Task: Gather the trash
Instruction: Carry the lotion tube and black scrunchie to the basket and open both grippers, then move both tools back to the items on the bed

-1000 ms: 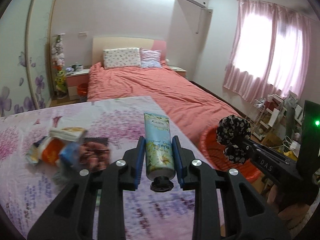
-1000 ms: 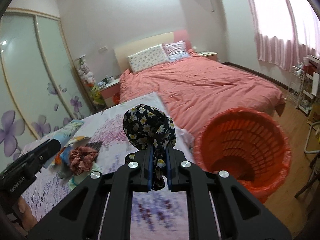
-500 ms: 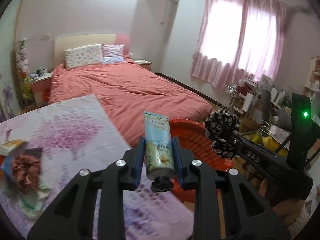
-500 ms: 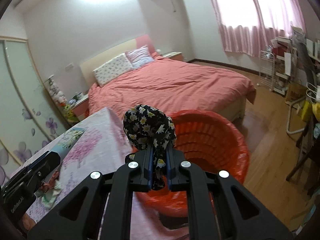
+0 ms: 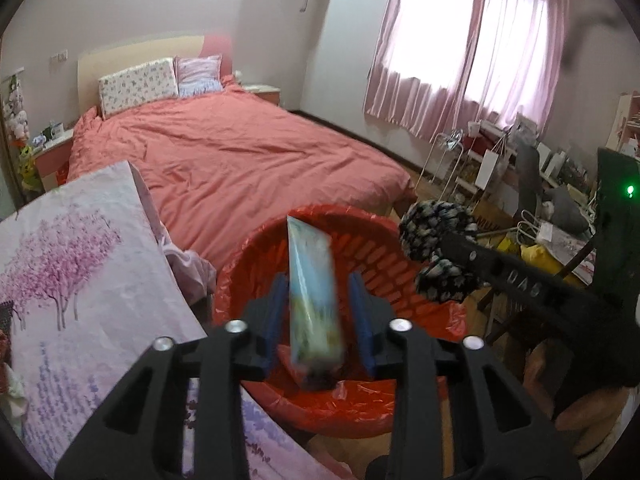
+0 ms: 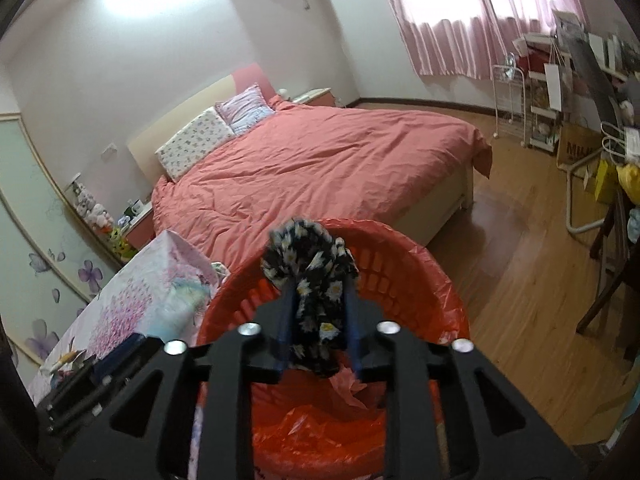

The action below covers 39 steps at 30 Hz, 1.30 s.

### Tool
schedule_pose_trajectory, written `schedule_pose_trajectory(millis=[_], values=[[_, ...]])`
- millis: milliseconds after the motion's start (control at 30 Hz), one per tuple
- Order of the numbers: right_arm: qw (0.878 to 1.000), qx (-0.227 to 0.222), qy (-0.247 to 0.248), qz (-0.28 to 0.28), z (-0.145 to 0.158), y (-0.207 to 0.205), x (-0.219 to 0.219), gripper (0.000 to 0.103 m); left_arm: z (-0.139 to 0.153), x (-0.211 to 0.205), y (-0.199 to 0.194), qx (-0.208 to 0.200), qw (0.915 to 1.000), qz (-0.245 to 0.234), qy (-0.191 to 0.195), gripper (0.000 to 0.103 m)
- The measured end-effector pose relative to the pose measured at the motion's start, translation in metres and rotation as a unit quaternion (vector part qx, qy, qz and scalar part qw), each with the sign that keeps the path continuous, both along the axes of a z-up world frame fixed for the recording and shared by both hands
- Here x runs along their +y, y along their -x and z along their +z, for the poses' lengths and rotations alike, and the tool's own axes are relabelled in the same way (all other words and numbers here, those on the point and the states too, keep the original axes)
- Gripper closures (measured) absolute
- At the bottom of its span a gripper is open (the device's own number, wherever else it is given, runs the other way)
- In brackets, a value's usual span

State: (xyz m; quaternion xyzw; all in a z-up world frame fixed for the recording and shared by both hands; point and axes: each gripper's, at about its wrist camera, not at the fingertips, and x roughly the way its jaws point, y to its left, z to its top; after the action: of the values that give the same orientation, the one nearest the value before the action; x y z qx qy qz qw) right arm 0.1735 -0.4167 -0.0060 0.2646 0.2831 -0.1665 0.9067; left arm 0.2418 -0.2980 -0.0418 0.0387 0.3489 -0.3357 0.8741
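My left gripper is over the red basket, which is lined with a red bag. Its jaws stand apart from the light blue cream tube, which is blurred and loose between them, cap down. My right gripper is also over the basket. Its jaws have spread, and the black floral cloth hangs blurred between them with a gap on either side. The cloth and the right gripper also show in the left wrist view.
The table with a pink floral cloth lies to the left of the basket, with some trash at its left edge. A bed with a red cover stands behind. Cluttered shelves and a chair stand at the right on the wooden floor.
Both grippers have moved from the table to over the basket. Both have opened, and the tube and the cloth have come loose and are dropping.
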Motion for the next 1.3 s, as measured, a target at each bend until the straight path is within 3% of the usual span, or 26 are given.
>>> schedule_pose_trajectory(millis=[300,500,733,1033,1300], values=[[0.999,0.024,0.037,0.001,-0.004,0.002,0.007,0.049,-0.007,0.028,-0.017,-0.004,0.9988,0.041,-0.027,0.047],[0.997,0.026,0.079,0.005,0.013,0.003,0.026,0.045,0.006,0.070,-0.006,-0.035,0.9955,0.078,-0.041,0.037],[0.995,0.019,0.094,0.040,0.027,-0.005,0.070,0.045,0.019,0.140,0.007,-0.051,0.9903,0.121,-0.045,0.034],[0.987,0.024,0.091,0.128,0.026,-0.024,0.153,0.045,0.021,0.263,0.022,-0.053,0.9751,0.207,-0.058,0.030],[0.969,0.024,0.073,0.233,0.022,-0.047,0.248,0.045,0.011,0.377,0.023,-0.026,0.9493,0.308,-0.059,0.026]])
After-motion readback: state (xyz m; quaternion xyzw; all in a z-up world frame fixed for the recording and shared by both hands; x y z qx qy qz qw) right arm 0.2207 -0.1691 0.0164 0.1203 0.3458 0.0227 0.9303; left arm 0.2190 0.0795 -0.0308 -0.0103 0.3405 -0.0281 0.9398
